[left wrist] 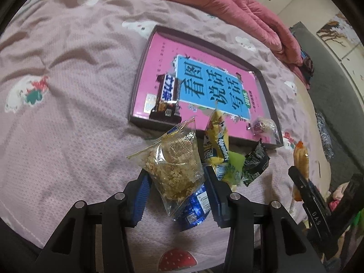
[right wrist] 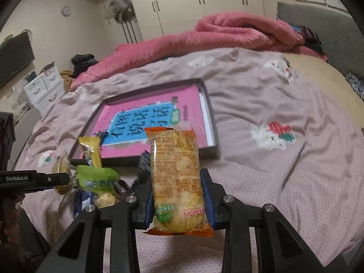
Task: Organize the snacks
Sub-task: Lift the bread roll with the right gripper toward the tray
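Orange-edged snack packet (right wrist: 175, 177) upright between right gripper (right wrist: 176, 195) fingers, seemingly above pink bedsheet (right wrist: 261, 177).

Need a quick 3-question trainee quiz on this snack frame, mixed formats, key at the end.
1. True or false: the right gripper is shut on the orange-edged snack pack.
2. What does the left gripper grip?
A. chocolate bar
B. clear bag of crumbly snack
C. yellow packet
3. Which wrapped snacks already lie in the box on the pink book?

Key:
1. True.
2. B, the clear bag.
3. The chocolate bar and a small candy.
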